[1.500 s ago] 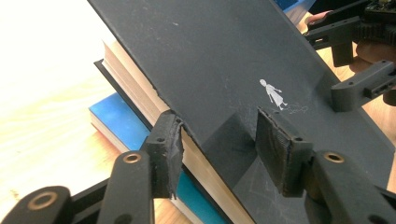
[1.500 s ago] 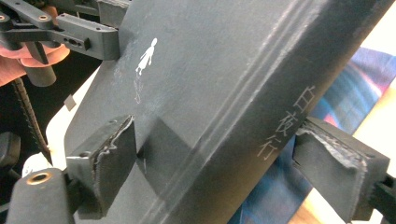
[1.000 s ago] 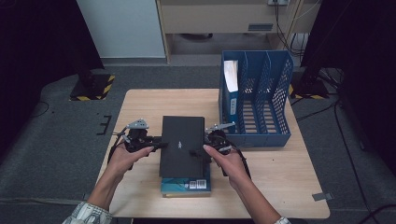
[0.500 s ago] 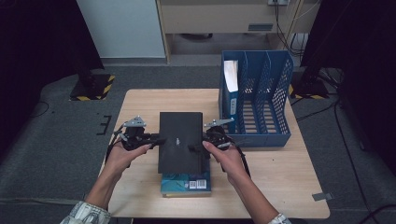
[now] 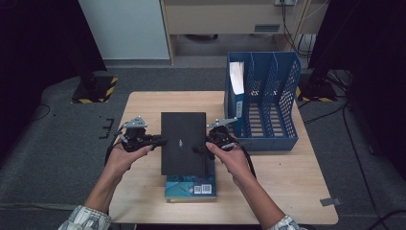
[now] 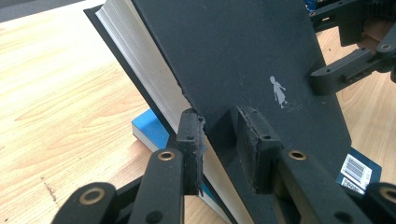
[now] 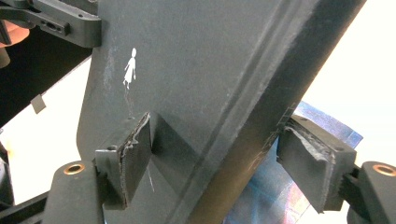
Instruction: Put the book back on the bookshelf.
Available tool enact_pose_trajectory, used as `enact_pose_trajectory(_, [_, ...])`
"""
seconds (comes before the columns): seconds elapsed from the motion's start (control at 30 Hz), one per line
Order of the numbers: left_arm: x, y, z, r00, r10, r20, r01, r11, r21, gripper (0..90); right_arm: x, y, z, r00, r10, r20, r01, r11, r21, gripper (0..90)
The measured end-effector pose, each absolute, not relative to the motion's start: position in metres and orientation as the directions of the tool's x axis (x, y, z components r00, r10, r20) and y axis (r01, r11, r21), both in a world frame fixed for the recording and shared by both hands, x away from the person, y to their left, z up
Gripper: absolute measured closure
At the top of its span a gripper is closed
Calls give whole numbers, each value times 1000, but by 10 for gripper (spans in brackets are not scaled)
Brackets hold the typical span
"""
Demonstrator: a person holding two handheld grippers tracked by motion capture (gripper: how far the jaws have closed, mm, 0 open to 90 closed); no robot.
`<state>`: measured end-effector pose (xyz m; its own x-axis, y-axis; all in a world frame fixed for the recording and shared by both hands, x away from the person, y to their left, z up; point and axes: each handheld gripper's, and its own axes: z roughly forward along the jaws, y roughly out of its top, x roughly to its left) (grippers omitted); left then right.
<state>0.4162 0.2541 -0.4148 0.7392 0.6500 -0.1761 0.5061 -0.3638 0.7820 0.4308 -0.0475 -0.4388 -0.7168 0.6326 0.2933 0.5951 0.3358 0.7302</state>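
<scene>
Both hands are in on the black hardcover book [image 5: 183,143], which sits mid-table, tilted up off the blue paperback [image 5: 190,185] lying flat beneath it on the pale wooden table [image 5: 287,191]. The left gripper [image 5: 160,141] has the book's page-side edge: in the left gripper view its jaws have just been closing, and the two pads [image 6: 190,140] now clamp the front cover, one on the dark face, one tucked under against the white page block. The right gripper [image 5: 197,148] takes the opposite side, the spine; in the right gripper view its jaws have been closing too, one pad [image 7: 133,154] pressed flat on the cover near the small white figure printed there, the other pad at the spine's outer edge, though whether that far pad truly touches is hard to tell. Just beside, to the right, stands the blue mesh file rack [image 5: 268,103] with a white-topped folder [image 5: 236,79] in its left slot.
</scene>
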Motion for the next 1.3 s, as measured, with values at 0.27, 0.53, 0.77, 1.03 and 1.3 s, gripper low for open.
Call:
enact_pose_trajectory(0.27, [415,255,-411,749,643,-160,497,-387,777,726,433,-47,-438,-726,624,288,589,349,729,269])
enact_pose_trajectory(0.53, [419,255,-405,736,660,-151,495,-373,785,751,434,-45,-430,-731,638,242,561,360,746,302])
enact_pose_trajectory(0.77, [422,255,-404,743,652,-152,492,-377,785,762,440,-45,-428,-736,634,235,555,368,745,308])
enact_pose_trajectory(1.03, [409,256,-404,751,647,-130,477,-396,785,769,426,-47,-426,-742,639,202,522,362,772,321])
enact_pose_trajectory(1.3, [405,255,-404,749,651,-125,478,-400,782,768,418,-49,-430,-749,631,201,506,349,789,319])
